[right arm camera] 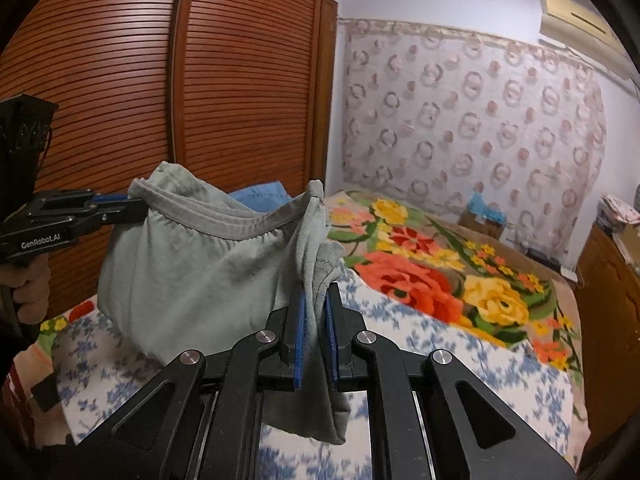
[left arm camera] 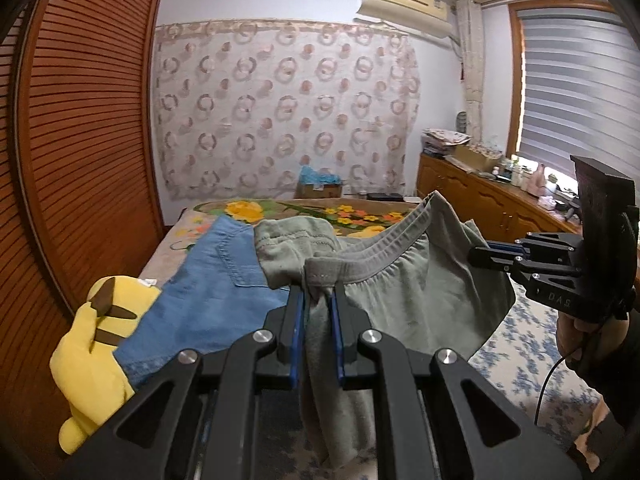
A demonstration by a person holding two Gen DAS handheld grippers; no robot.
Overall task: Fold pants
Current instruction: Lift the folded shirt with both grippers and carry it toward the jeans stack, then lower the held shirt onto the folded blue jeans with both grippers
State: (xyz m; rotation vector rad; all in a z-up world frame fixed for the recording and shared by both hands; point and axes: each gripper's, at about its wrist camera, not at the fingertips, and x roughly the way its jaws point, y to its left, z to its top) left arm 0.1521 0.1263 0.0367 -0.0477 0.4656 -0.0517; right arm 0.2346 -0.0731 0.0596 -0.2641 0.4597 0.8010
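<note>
We have the grey-green pants (left arm camera: 404, 292) up in the air over the bed (left arm camera: 532, 364), held by the waistband (left arm camera: 360, 256) at both ends. Left gripper (left arm camera: 316, 300): jaws nearly closed, pinching a bunched corner of the waistband, with fabric trailing down between them. Right gripper (right arm camera: 316, 304): same, jaws nearly closed on the other waistband corner. The band sags in a slack curve between our two holds, and the legs hang below.

Cloth looks light, soft and limp, a jersey knit; we judge it will drape and bunch rather than hold any crease. The elastic band is the thickest part, so the ends are a sound place to grip. Denim garment (left arm camera: 208, 292) and yellow plush toy (left arm camera: 96, 340) lie on the bed behind. For folding we'd lay it flat first on the floral blanket (right arm camera: 436, 276).
</note>
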